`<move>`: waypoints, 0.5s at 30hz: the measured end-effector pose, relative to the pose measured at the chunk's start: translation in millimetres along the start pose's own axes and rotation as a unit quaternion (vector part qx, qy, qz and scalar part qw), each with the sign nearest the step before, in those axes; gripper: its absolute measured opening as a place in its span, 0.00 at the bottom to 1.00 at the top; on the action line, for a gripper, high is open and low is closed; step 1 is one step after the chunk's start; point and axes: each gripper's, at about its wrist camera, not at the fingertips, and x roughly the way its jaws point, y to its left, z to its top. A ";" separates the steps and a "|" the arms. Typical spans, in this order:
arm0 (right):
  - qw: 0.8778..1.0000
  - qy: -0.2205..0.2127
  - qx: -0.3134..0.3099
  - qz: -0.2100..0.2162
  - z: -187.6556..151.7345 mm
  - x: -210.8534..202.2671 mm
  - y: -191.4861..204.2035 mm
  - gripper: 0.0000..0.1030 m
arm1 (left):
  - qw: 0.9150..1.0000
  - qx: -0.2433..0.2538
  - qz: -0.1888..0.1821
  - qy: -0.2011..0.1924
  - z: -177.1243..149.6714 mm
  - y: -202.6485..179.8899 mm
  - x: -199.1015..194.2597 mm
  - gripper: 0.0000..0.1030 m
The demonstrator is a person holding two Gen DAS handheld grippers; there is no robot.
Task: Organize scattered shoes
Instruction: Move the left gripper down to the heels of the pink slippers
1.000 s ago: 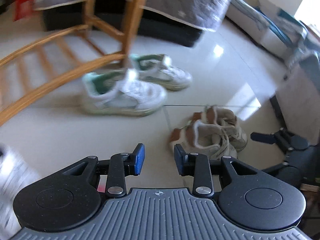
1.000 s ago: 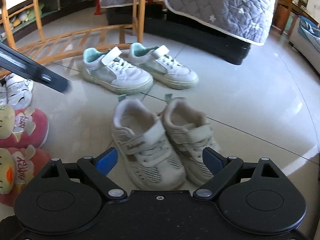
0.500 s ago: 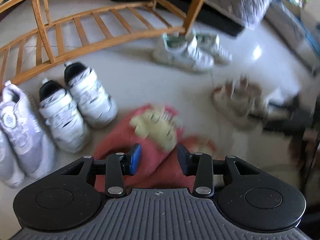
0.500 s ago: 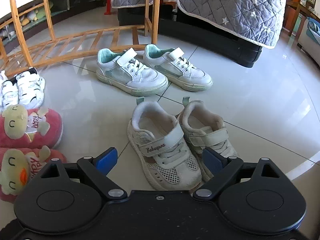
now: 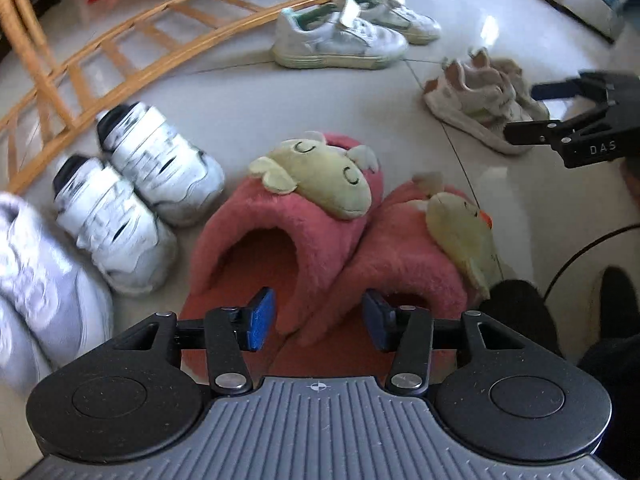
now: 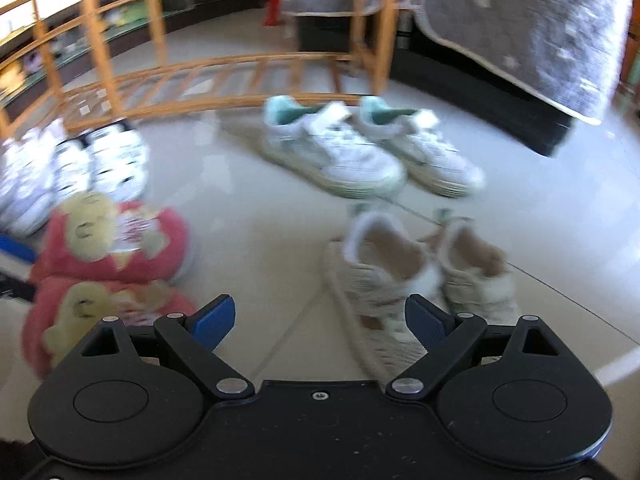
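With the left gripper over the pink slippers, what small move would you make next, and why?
Probably lower the left gripper onto the inner walls of the two pink slippers, which lie side by side and touching. Its jaws are opening, with nothing gripped yet, and the touching edges sit right between the pads. The right gripper stands open over the beige sneakers.

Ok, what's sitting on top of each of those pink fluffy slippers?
Each pink slipper carries a yellow-green plush animal head on its upper; the second one shows an orange beak. The fabric beneath the heads is covered, and the slipper interiors look dark.
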 end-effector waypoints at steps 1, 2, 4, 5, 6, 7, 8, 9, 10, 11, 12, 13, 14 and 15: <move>1.000 0.001 -0.012 0.008 0.4 -0.4 6.9 0.91 | 1.000 0.010 -0.002 0.000 -0.4 -2.0 2.6 0.48; 1.000 0.002 -0.019 0.012 0.3 -0.8 11.3 0.91 | 1.000 0.021 0.000 -0.001 -0.8 -4.2 4.5 0.48; 0.999 0.005 -0.031 0.016 -0.5 -1.7 18.8 0.91 | 0.999 0.034 0.006 -0.007 -1.1 -7.3 6.0 0.48; 0.999 0.006 -0.035 0.019 -0.8 -2.4 21.2 0.91 | 0.999 0.042 0.011 -0.012 -1.0 -8.7 6.3 0.48; 0.999 0.007 -0.039 0.021 -1.1 -3.2 23.2 0.91 | 0.999 0.045 0.012 -0.014 -0.3 -9.7 7.1 0.48; 0.999 0.008 -0.042 0.022 -1.3 -3.8 24.4 0.91 | 0.999 0.047 0.011 -0.015 0.2 -10.2 8.0 0.48; 0.999 0.008 -0.045 0.023 -1.3 -4.4 25.2 0.91 | 0.999 0.049 0.010 -0.017 0.4 -10.8 9.4 0.48; 0.999 0.009 -0.045 0.023 -1.0 -3.9 25.6 0.91 | 0.999 0.050 0.010 -0.018 0.8 -11.4 10.7 0.48; 0.999 0.010 -0.045 0.023 -0.4 -3.1 25.8 0.91 | 0.998 0.051 0.011 -0.020 1.3 -12.1 11.9 0.48; 0.999 0.011 -0.045 0.022 0.1 -2.4 26.0 0.91 | 0.998 0.050 0.010 -0.021 1.9 -12.6 12.7 0.48; 0.999 0.012 -0.044 0.022 0.4 -2.2 25.6 0.91 | 0.998 0.049 0.009 -0.023 2.4 -13.1 13.4 0.48; 0.999 0.012 -0.043 0.023 0.6 -2.3 25.0 0.91 | 0.998 0.049 0.006 -0.027 3.5 -13.6 15.1 0.46; 0.999 0.012 -0.041 0.023 0.8 -2.4 24.4 0.91 | 0.998 0.049 0.004 -0.031 4.8 -14.3 17.1 0.42; 0.999 0.011 -0.041 0.023 0.6 -2.5 24.1 0.91 | 0.998 0.049 0.003 -0.032 5.8 -14.7 18.6 0.40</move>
